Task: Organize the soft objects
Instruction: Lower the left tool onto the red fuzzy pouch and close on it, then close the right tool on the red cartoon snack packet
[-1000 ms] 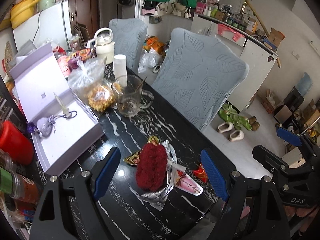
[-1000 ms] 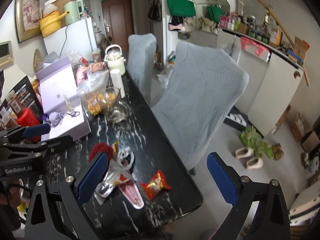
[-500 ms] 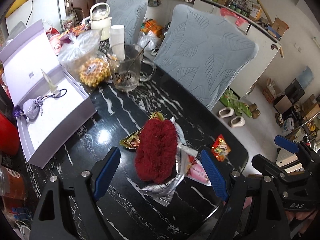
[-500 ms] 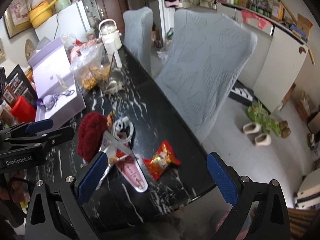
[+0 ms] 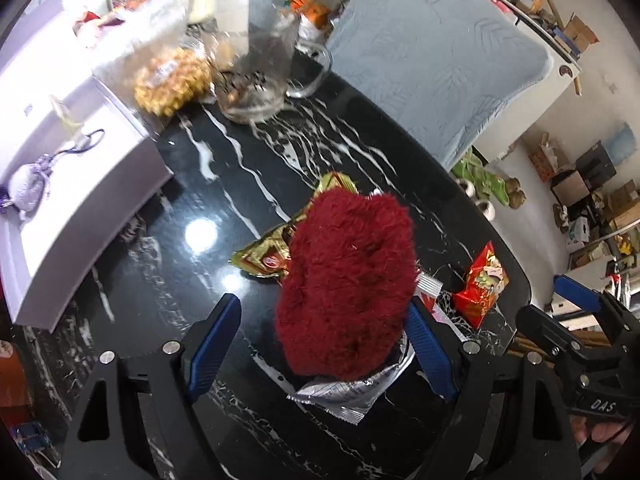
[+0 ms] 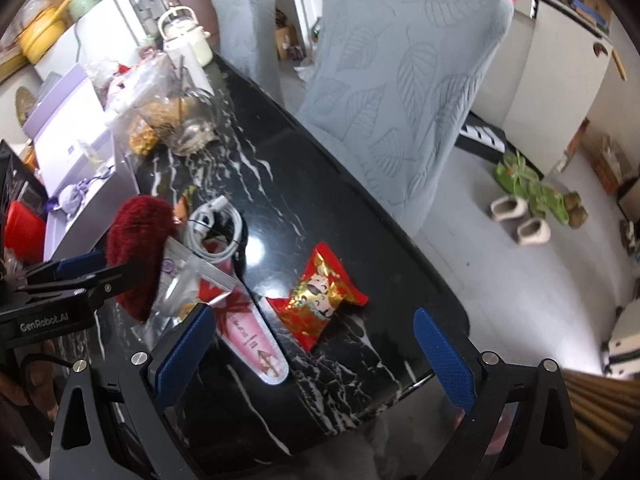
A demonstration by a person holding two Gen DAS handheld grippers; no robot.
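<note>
We hold the left gripper (image 5: 320, 344) tipped steeply down with its jaws spread, the dark red fluffy thing (image 5: 346, 284) between the two blue pads but not yet pinched; it looks soft enough to squash, so a wide opening around its bulk seems sensible. It sits on a silver foil packet (image 5: 348, 390) and against a gold wrapper (image 5: 266, 254), near the tabletop's (image 5: 224, 184) near edge, so a grip may drag the foil along. Our right gripper (image 6: 316, 350) is also spread and empty, poised over the near corner above a red and gold snack bag (image 6: 318, 298) and a pink sachet (image 6: 256, 340), probably ready for the next pick. Just beyond them lies a coiled white cable (image 6: 216, 228). Further out the glossy black marble-patterned surface reflects a lamp; a glass mug (image 5: 264, 76), a bag of golden sweets (image 5: 172, 80) and an open pale lilac box (image 5: 60, 176) holding a small pouch (image 5: 26, 190) crowd the far left side. A chair in a leaf-patterned grey cover (image 6: 404, 92) stands at the right edge, with slippers (image 6: 520, 220) on the pale floor behind it.
</note>
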